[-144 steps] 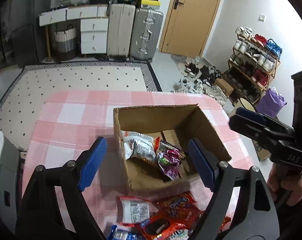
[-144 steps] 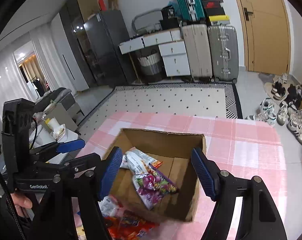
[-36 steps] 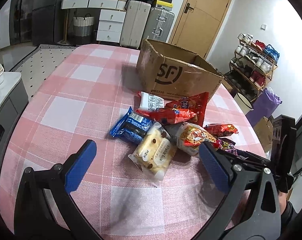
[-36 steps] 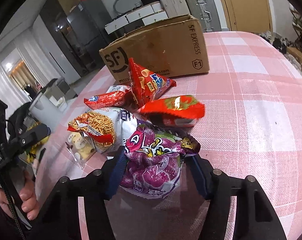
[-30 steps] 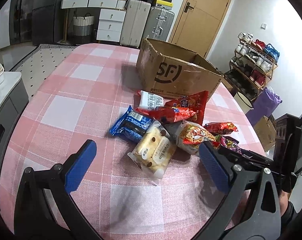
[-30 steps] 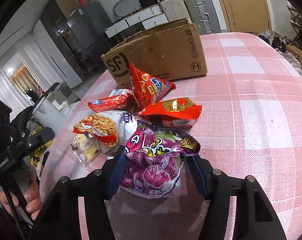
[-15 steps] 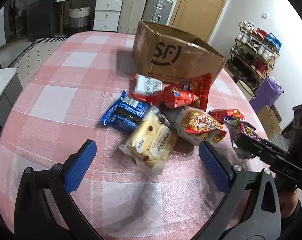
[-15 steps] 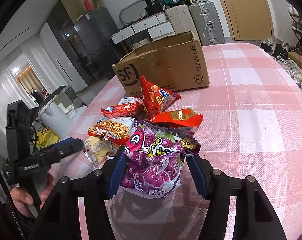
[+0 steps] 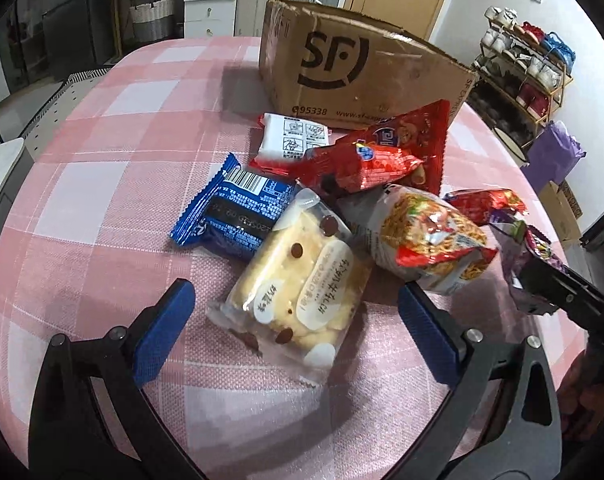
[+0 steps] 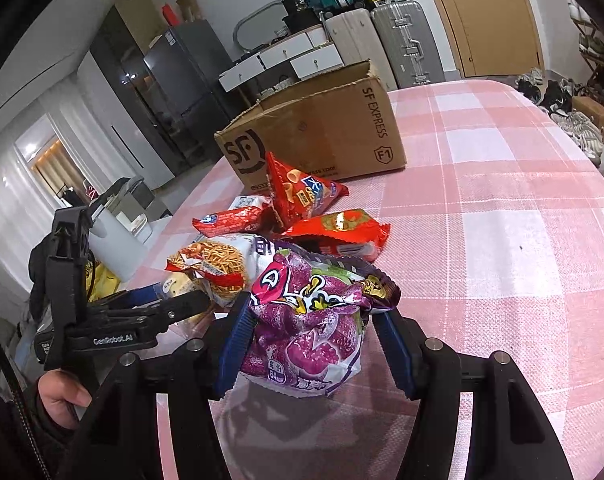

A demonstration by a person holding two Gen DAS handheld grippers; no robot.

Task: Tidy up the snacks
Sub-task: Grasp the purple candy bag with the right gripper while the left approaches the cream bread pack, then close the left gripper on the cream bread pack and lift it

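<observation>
Our left gripper [image 9: 294, 316], jaws apart, straddles the cake pack [image 9: 298, 280], whose long axis runs near-to-far. Our right gripper [image 10: 308, 344] clamps the purple bag [image 10: 314, 320]; the box [image 10: 322, 136] lies beyond.

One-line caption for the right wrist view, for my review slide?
Right gripper clamps a purple snack bag over the pink checked tablecloth, with loose snack packets and the cardboard box beyond.

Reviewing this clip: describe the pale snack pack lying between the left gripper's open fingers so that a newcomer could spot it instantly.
Start at the cardboard box printed with SF on the pink checked tablecloth; a heap of snacks lies in front of it. At the heap's near edge, touching the blue wrapper, lies the clear cookie pack. It alone is see-through, showing pale yellow biscuits with dark chips and white oval labels.
</observation>
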